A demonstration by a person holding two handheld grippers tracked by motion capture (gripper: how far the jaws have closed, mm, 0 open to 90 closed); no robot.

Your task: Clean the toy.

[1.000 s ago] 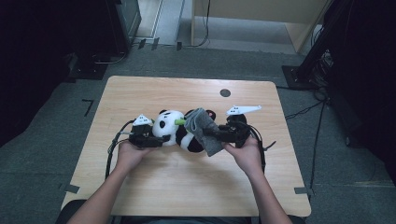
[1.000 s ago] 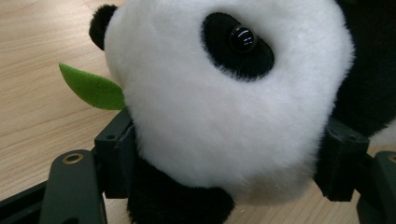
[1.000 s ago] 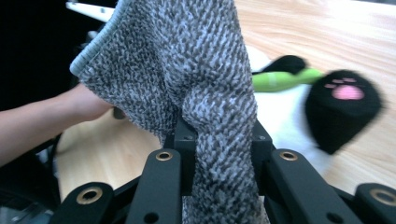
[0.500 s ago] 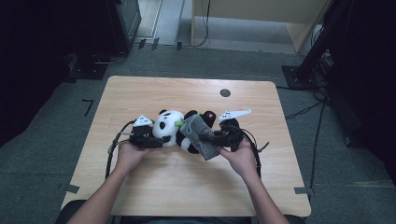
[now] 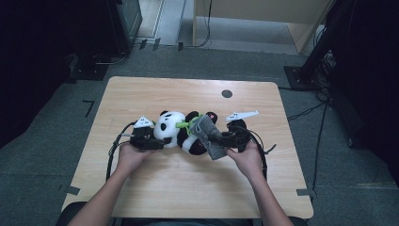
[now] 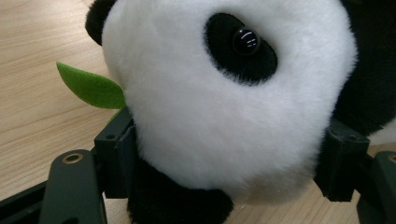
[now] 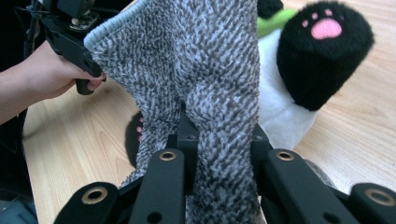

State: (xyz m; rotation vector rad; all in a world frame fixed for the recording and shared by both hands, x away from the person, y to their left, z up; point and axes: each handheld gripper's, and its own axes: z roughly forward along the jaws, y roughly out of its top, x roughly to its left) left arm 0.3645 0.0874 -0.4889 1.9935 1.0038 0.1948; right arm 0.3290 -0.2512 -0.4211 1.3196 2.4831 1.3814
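Observation:
A plush panda [image 5: 181, 132] lies on its side in the middle of the wooden table [image 5: 141, 94], a green leaf [image 6: 91, 87] at its mouth. My left gripper [image 5: 157, 142] is shut on the panda's white head [image 6: 224, 107], one jaw on each side. My right gripper [image 5: 217, 140] is shut on a grey knitted cloth [image 7: 205, 79] that drapes over the panda's body. The cloth [image 5: 208, 136] hangs between the jaws, with the panda's black foot and pink paw pad [image 7: 325, 28] beyond it.
A small dark round hole [image 5: 227, 93] sits near the table's far edge. Cables trail from both grippers along the table. Dark equipment and a wooden cabinet stand on the floor beyond the table.
My right gripper has moved left and down with the cloth, drawing it further over the panda's body. The left gripper stays on the head.

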